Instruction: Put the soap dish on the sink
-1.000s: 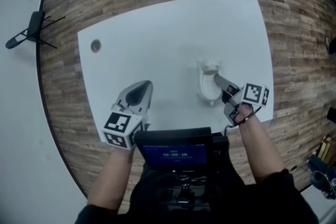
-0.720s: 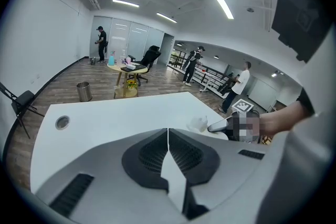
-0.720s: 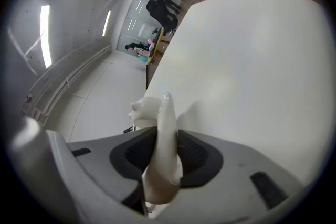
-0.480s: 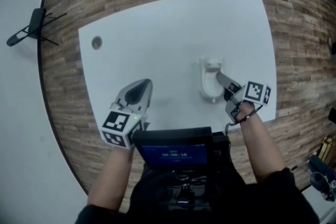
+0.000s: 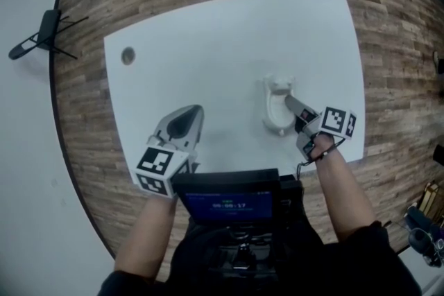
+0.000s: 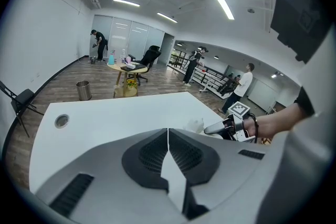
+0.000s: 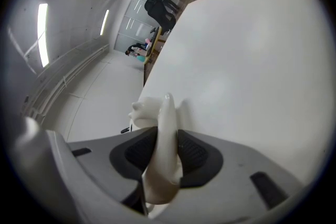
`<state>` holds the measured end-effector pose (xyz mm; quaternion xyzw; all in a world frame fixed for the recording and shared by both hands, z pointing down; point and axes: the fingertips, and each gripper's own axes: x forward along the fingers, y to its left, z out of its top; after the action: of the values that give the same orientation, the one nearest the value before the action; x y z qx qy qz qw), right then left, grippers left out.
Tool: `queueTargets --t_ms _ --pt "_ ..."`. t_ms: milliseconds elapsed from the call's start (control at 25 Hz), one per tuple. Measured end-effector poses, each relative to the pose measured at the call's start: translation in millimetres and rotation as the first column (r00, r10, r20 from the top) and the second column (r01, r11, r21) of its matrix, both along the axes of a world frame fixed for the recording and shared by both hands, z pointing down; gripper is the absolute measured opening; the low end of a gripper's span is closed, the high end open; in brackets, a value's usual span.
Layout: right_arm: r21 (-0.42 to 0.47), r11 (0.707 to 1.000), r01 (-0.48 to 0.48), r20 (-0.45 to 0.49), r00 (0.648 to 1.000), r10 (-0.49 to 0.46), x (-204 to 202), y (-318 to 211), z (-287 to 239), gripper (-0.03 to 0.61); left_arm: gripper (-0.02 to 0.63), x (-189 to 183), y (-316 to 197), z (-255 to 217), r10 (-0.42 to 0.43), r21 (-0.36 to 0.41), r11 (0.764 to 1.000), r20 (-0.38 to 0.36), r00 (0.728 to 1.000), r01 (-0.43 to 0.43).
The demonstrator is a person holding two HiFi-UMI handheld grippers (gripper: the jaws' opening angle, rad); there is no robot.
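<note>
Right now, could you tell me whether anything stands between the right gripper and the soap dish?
Nothing visible does: the right gripper is shut on the soap dish by its rim, at the white table's near right. No sink shows in any view.

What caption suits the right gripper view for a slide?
Right gripper closed on the rim of a glossy white soap dish, white table behind.
</note>
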<state>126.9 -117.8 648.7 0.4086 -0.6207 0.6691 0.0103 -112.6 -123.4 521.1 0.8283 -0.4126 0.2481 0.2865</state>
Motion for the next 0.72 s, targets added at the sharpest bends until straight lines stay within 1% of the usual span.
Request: queueTargets --t_ms 720 --pt "-0.007 1.000 -0.007 -0.029 1.000 0.007 3 -2 4 0.123 0.009 -19 17 -12 -0.042 0.012 0.999 0.005 0.999 0.042"
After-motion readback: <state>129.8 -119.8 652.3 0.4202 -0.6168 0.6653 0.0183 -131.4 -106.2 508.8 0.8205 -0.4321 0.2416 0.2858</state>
